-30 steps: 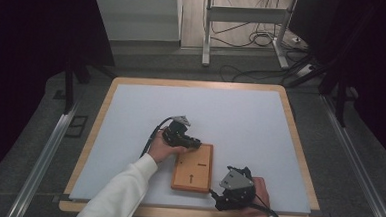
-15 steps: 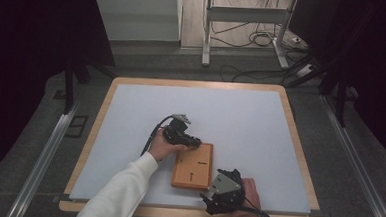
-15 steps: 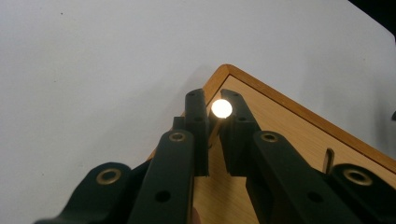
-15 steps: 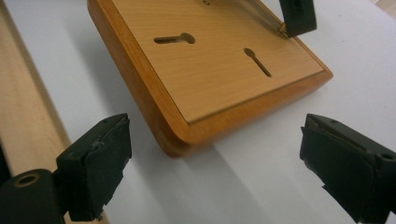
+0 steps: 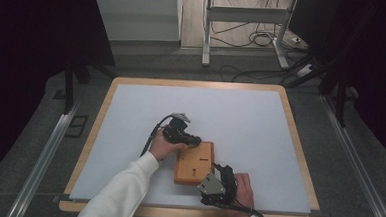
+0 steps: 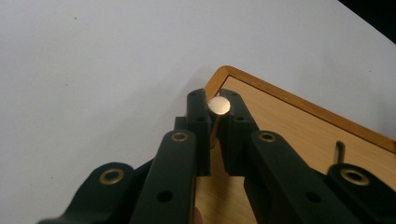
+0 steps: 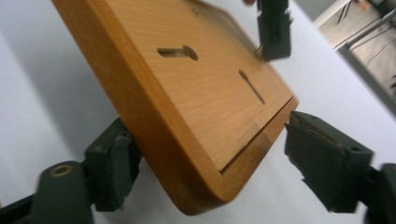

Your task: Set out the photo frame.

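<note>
Overhead, the high view shows a counter (image 5: 130,120) with a pale grey-white top framed by a light wooden rim, standing in a dim room. Dark curtains hang at both sides, a grey floor with metal rails runs along either side of the counter, and beyond the far edge stand a metal frame's legs with loose cables (image 5: 244,38) on the floor. Near the counter's front edge lies a flat wooden board (image 5: 194,164), orange-brown, with slots cut in its face. The left claw (image 5: 192,139), held in a hand with a white sleeve, meets the board's far left corner. The right claw (image 5: 219,170), held in the other hand, sits at the board's near right corner.

Next, the left gripper view looks along the left claw (image 6: 219,119), whose jaws are pinching a small brass pin (image 6: 219,106) with a round flat head. The pin stands just over the corner of the wooden board (image 6: 299,126), where a darker rim borders the lighter panel. A narrow slot shows in the panel to the right. Plain white counter (image 6: 93,70) lies behind.

Finally, the right gripper view has the right claw (image 7: 205,144) spread wide, one jaw on each side of the board's (image 7: 187,93) rounded corner, neither clearly touching it. A keyhole-shaped slot and a thin slot mark the face. Farther off, the left claw (image 7: 273,32) touches the board's far side, and the white counter (image 7: 42,88) runs past it toward the room's floor.
</note>
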